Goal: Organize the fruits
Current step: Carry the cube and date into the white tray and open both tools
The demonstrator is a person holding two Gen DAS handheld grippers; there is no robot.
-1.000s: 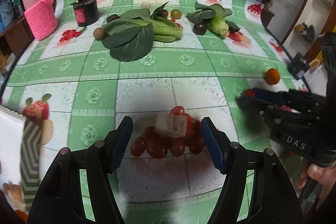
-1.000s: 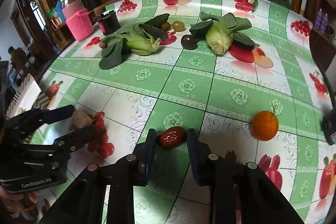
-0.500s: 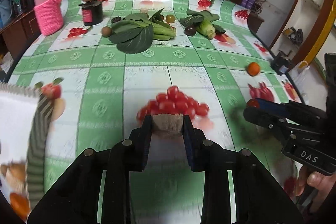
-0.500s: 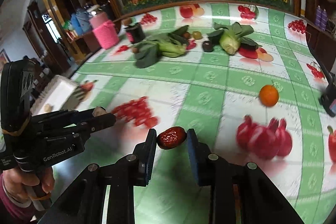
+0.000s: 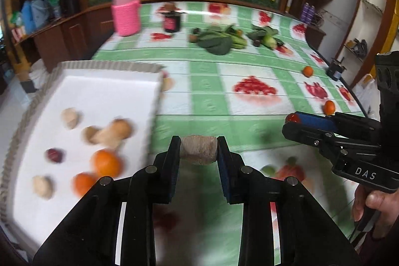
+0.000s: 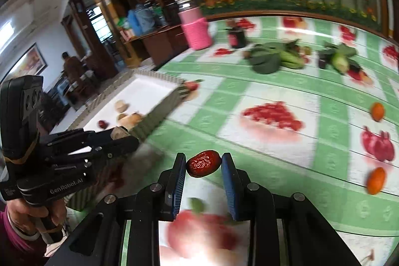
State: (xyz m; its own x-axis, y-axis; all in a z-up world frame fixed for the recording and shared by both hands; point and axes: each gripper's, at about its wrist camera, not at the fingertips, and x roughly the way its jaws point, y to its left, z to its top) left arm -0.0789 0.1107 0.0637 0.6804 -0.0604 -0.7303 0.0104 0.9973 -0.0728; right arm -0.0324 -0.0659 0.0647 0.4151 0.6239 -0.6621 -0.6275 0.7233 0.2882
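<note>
Left wrist view: left gripper pinching a pale brown fruit piece crosswise between the pads, carried above the table. White tray low and left of the jaws, its near rim just beside; several fruits already inside.

Right wrist view: right gripper clamped on a red date, long axis across the jaws. Tray farther left, beyond the left gripper. Left hand judged nearer.

Table covered by a green-and-white checked cloth printed with fruit. Resting directly on it: white tray with a corrugated rim at the left edge, pink-sleeved jar, dark jar, 2 bunches of leafy greens, 2 small oranges.
</note>
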